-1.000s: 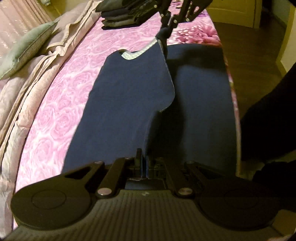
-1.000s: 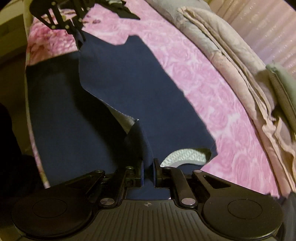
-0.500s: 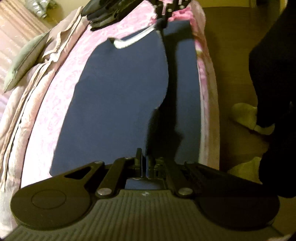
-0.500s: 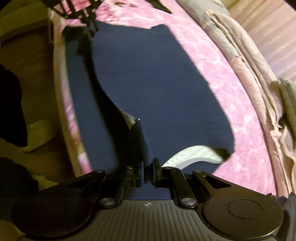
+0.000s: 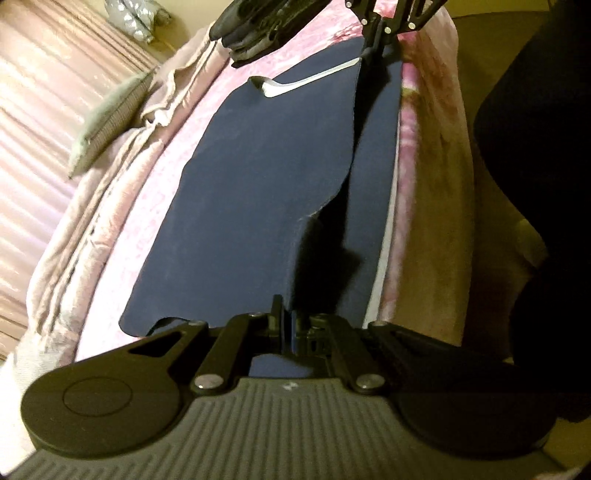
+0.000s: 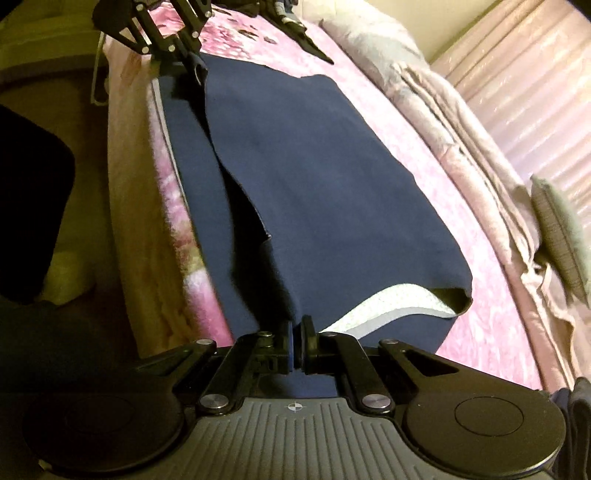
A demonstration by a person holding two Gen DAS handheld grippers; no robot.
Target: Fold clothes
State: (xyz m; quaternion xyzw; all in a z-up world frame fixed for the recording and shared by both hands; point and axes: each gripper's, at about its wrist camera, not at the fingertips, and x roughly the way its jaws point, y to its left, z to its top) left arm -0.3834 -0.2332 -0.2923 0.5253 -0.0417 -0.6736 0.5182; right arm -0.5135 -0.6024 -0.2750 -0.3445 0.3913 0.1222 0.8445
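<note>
A dark navy garment [image 5: 266, 155] with a pale grey lining lies on the pink floral bed [image 5: 122, 236]. It also shows in the right wrist view [image 6: 325, 177]. My left gripper [image 5: 287, 325] is shut on one end of the garment's edge. My right gripper [image 6: 295, 343] is shut on the other end, beside the pale lining [image 6: 388, 302]. Both hold the edge lifted and stretched between them, over the part lying flat near the bed's side. Each gripper appears in the other's view: the right one [image 5: 373, 44] and the left one [image 6: 195, 64].
A stack of folded dark clothes [image 5: 258, 29] sits at the far end of the bed. A rumpled beige quilt [image 5: 92, 206] and a grey pillow [image 5: 107, 118] lie along the wall side. A person's dark leg [image 5: 535, 155] stands on the floor beside the bed.
Both grippers have lifted and pulled the held edge back toward the bed's side. The cameras now sit higher and look down on the bed edge and floor.
</note>
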